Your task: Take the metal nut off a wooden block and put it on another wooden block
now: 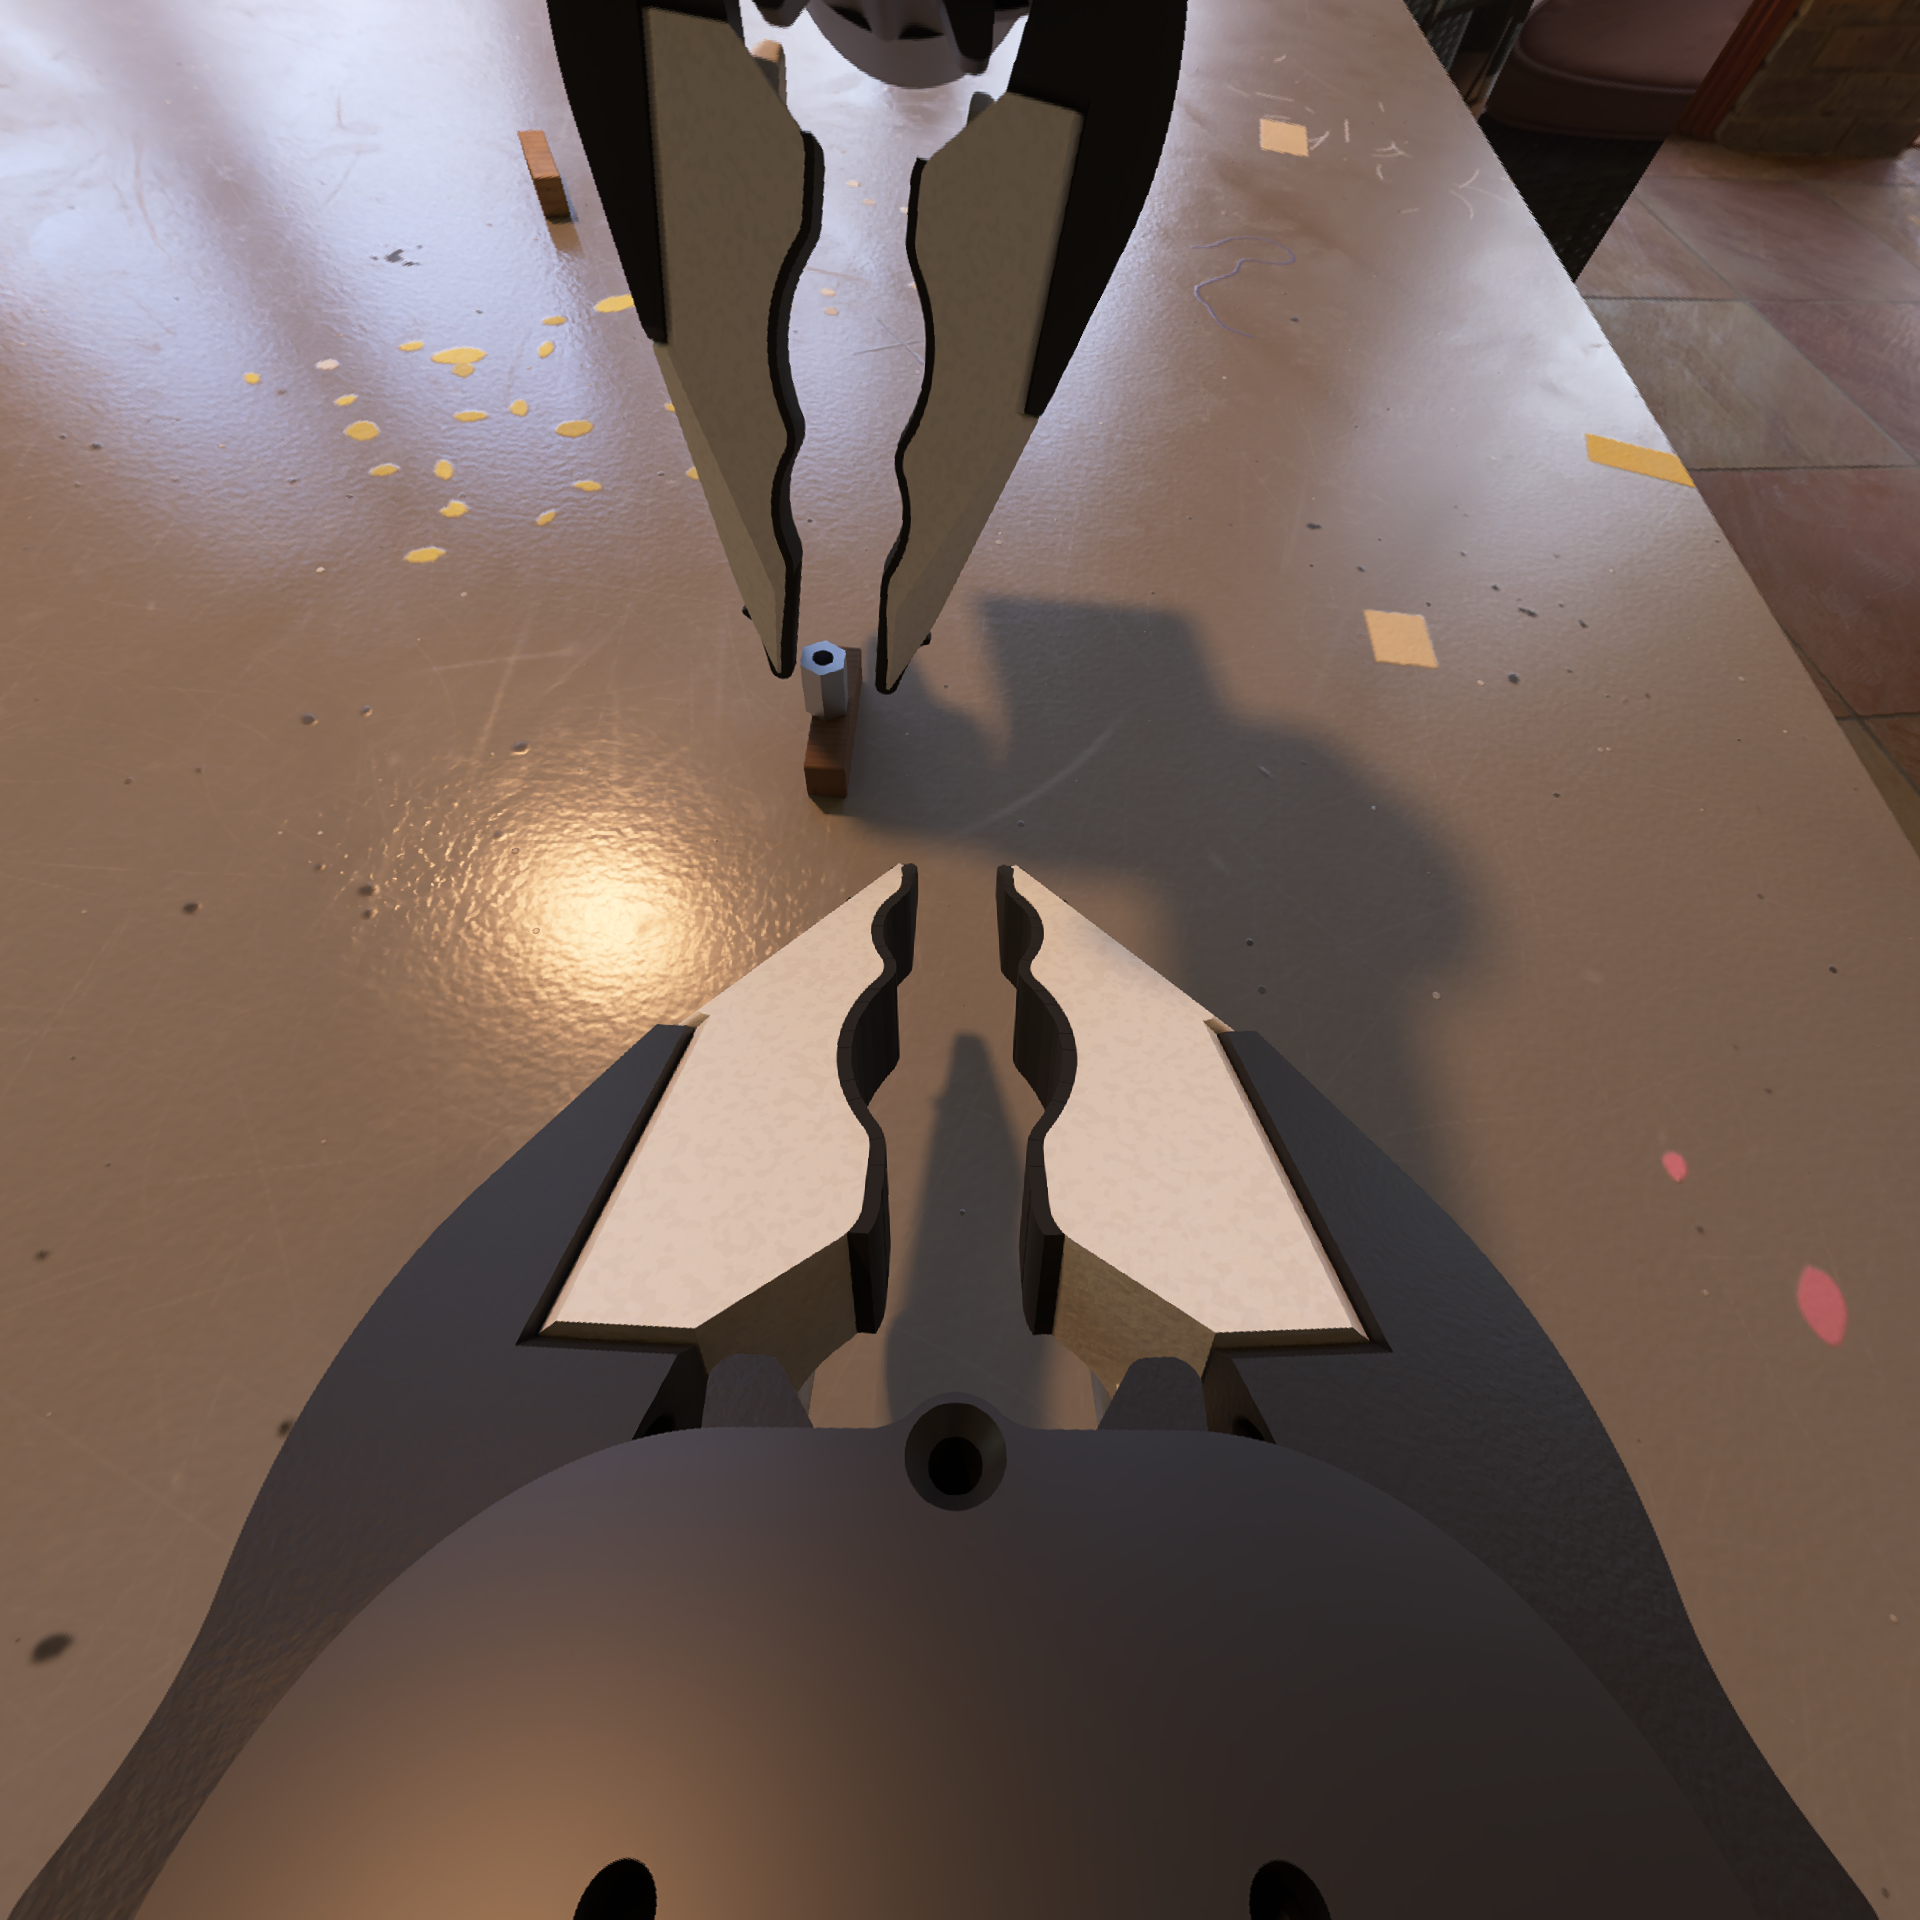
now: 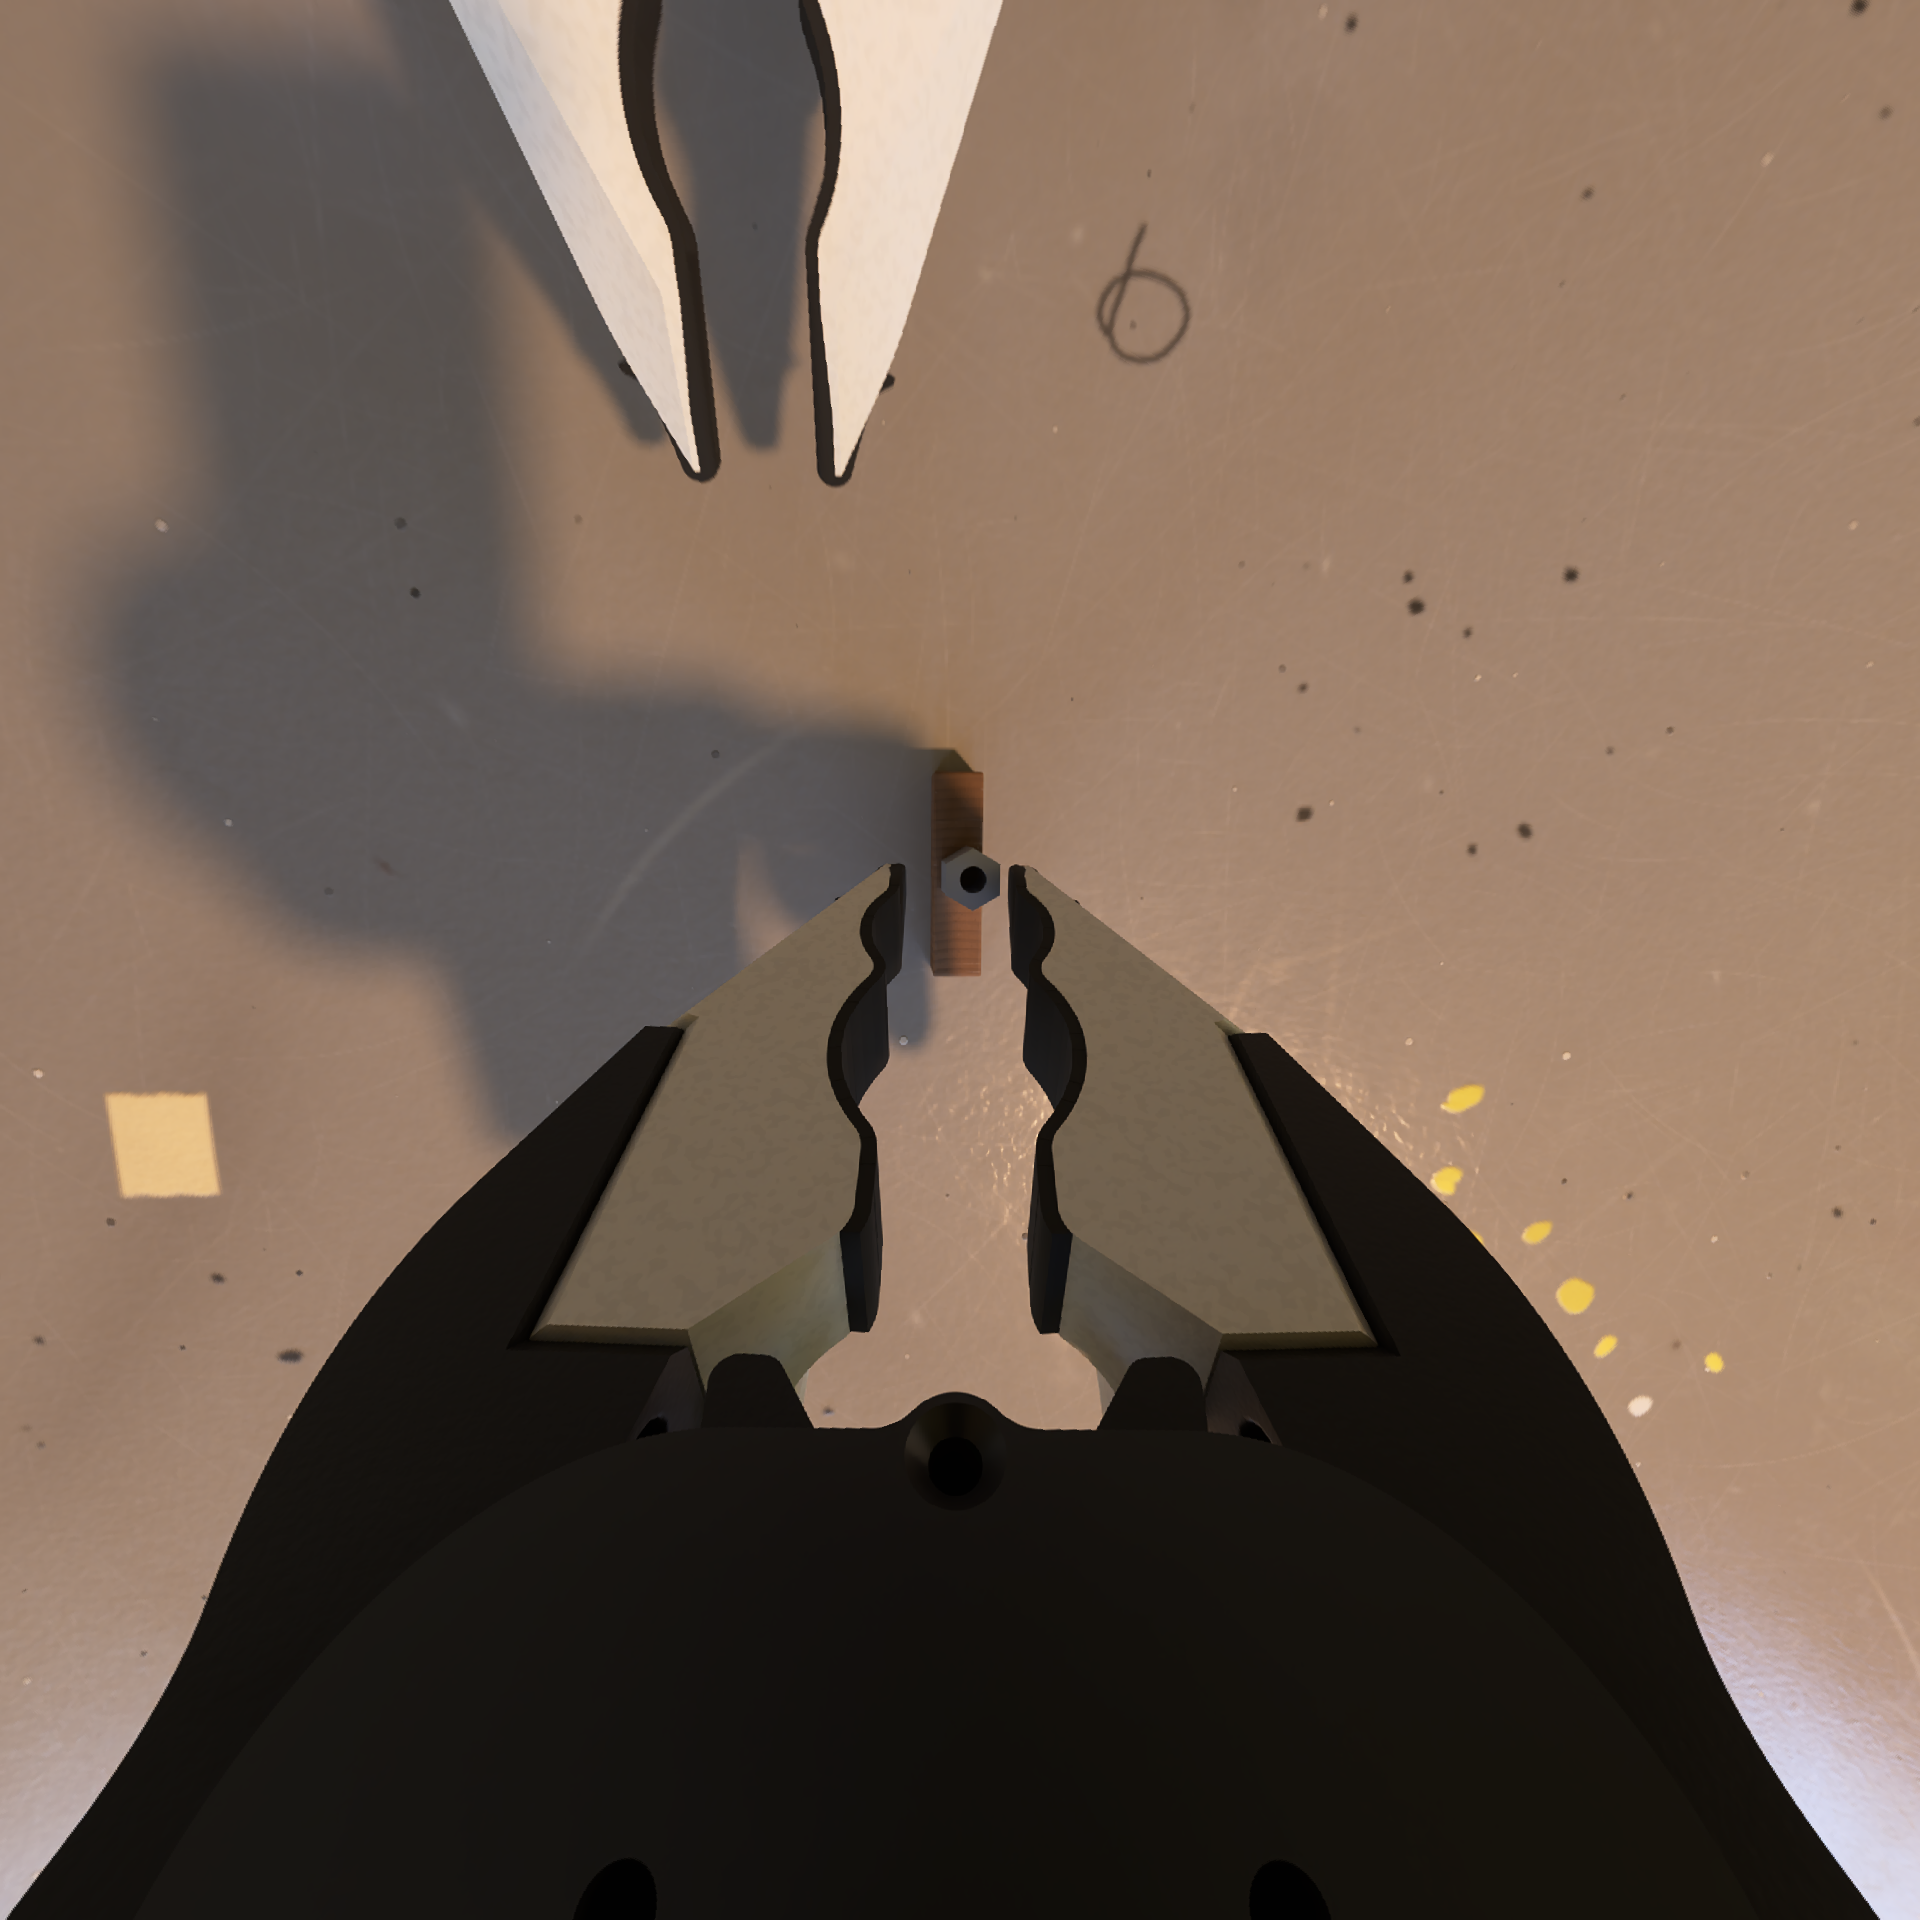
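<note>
A small metal hex nut (image 1: 823, 675) stands upright on a short wooden block (image 1: 829, 764) in the middle of the brown table. My right gripper (image 1: 831, 681) comes down from above, and its open fingertips straddle the nut's top. In the right wrist view the nut (image 2: 971, 881) sits between the tips of my right gripper (image 2: 956, 878), closer to the right-hand one, over the block (image 2: 956, 816). I see no firm grip. My left gripper (image 1: 956, 873) is open and empty, low over the table just short of the block. A second wooden block (image 1: 545, 171) lies far back on the left.
The table's right edge (image 1: 1621, 343) runs diagonally, with tiled floor beyond it. Yellow paint spots (image 1: 457, 358) and pale tape squares (image 1: 1401, 636) mark the tabletop. My left gripper (image 2: 767, 473) hangs opposite in the right wrist view. A bit of another wooden piece (image 1: 769, 57) shows behind the right gripper.
</note>
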Available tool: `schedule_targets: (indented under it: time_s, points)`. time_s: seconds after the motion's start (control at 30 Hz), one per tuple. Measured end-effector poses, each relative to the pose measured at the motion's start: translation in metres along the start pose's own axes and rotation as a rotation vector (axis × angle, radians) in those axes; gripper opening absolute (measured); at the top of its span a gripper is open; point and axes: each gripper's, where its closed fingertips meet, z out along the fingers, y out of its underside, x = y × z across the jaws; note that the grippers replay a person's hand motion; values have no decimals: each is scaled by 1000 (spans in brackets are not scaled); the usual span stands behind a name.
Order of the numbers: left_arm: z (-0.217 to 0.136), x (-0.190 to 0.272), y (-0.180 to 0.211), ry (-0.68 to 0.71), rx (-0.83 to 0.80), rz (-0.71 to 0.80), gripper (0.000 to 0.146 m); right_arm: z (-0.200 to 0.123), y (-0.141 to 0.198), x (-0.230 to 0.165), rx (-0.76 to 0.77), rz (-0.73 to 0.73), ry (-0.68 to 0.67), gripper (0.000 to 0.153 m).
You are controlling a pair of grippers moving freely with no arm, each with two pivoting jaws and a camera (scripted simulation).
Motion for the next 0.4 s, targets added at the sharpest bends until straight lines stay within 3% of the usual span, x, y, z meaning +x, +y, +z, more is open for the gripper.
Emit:
schedule_targets:
  time_s: [0.4]
  points:
    - [1, -1, 1, 9, -7, -18, 15, 3, 5, 0, -91, 47, -47, 15]
